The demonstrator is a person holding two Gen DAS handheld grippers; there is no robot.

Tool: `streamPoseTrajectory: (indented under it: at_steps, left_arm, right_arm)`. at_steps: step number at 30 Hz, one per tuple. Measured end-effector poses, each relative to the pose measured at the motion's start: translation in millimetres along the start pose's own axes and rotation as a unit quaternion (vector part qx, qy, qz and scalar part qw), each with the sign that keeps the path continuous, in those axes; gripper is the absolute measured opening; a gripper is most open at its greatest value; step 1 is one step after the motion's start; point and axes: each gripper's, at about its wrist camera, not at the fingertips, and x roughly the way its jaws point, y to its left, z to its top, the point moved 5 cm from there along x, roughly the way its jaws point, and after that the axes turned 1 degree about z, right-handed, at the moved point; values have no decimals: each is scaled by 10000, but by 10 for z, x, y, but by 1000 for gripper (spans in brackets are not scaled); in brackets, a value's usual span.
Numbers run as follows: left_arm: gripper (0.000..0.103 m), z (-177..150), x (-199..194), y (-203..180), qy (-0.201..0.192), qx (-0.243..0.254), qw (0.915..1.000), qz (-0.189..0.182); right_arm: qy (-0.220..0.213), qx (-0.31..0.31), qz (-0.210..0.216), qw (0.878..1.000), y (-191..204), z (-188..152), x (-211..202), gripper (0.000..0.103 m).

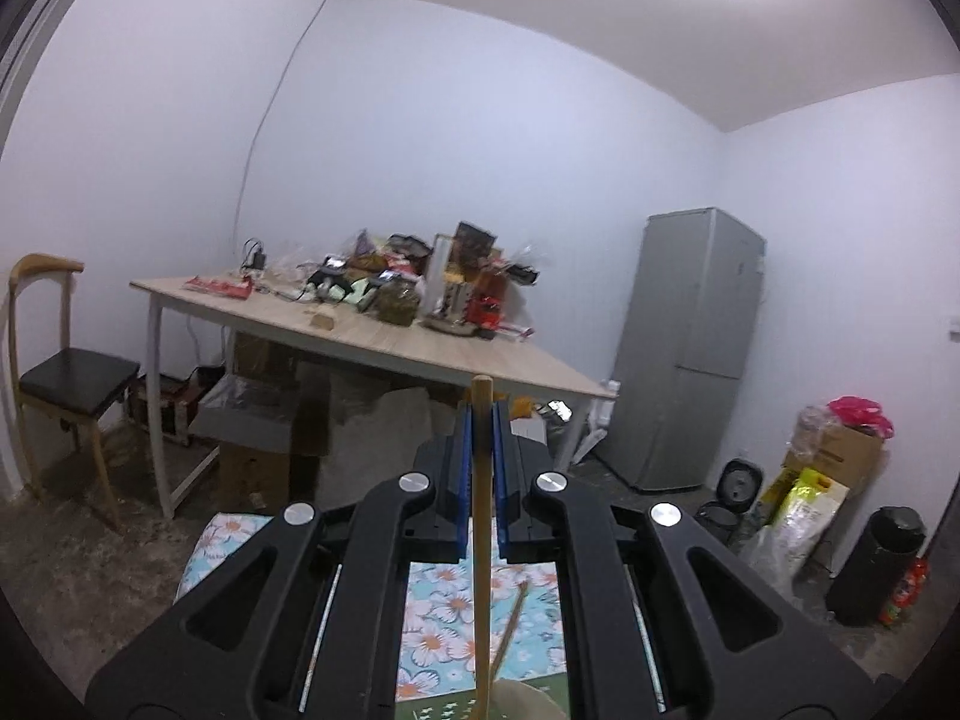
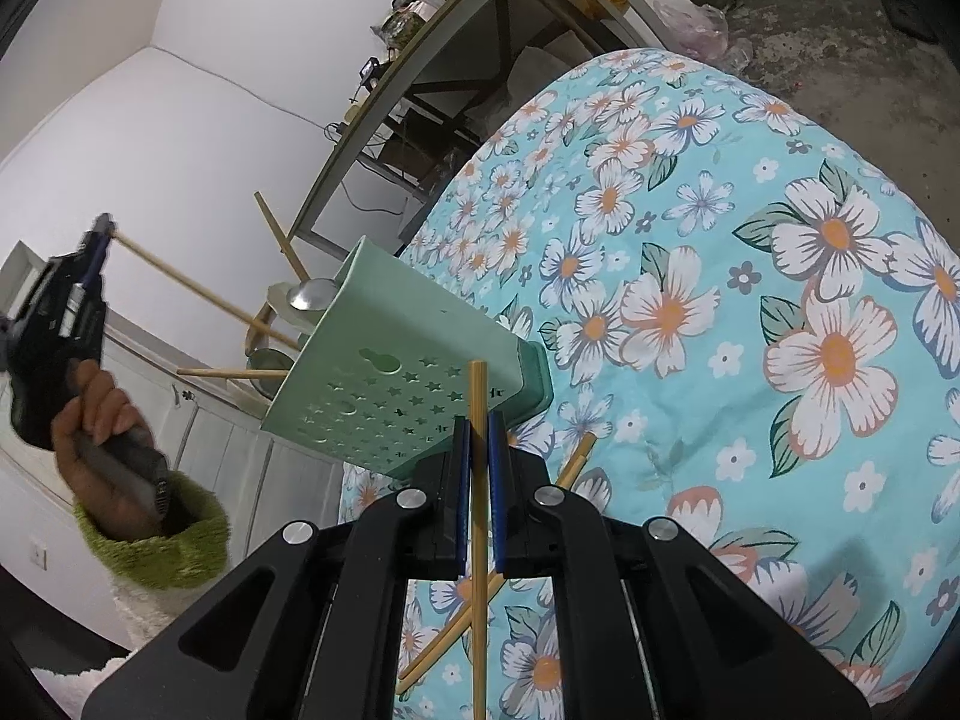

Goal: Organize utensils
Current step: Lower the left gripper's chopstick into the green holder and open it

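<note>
Your left tongs (image 1: 482,420) are clamped on a wooden chopstick (image 1: 480,540) above the floral cloth (image 1: 438,612), while your right tongs (image 2: 478,429) grip another chopstick (image 2: 478,516) just before the green utensil holder (image 2: 408,372), two loose chopsticks (image 2: 456,624) lying beneath them.

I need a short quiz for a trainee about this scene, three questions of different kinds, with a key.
1. True or false: the left gripper is shut on a thin wooden chopstick.
2. What stands between the right gripper's jaws? A) metal spoon B) a second wooden chopstick C) nothing
3. Fill in: the pale green perforated plastic utensil holder rests on a ____-patterned turquoise cloth.

Key: 1 true; 2 B; 3 flower.
</note>
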Motion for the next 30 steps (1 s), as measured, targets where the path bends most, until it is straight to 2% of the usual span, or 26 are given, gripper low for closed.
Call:
streamPoseTrajectory:
  at_steps: [9,15,16,17,19,30]
  left_arm:
    - [6,-397,282,113,267,-201,9993,193]
    - [7,-640,341,128,603,-273,9977,107]
    - [13,-656,328,144,640,-286,9975,64]
    - [23,-665,308,161,658,-290,9974,60]
    - [33,-675,260,182,640,-299,9975,54]
    - [44,-610,-195,217,476,-219,9986,-51]
  right_arm:
    - [24,33,19,10000,-32,7,14,6]
    - [16,38,27,10000,-34,9,2,6]
    - [16,33,25,10000,-33,9,3,6]
    - [12,27,23,10000,-31,8,-4,6]
    - [1,19,22,10000,-20,8,-14,6]
    - [-234,-340,-28,9991,229,54,-183,6]
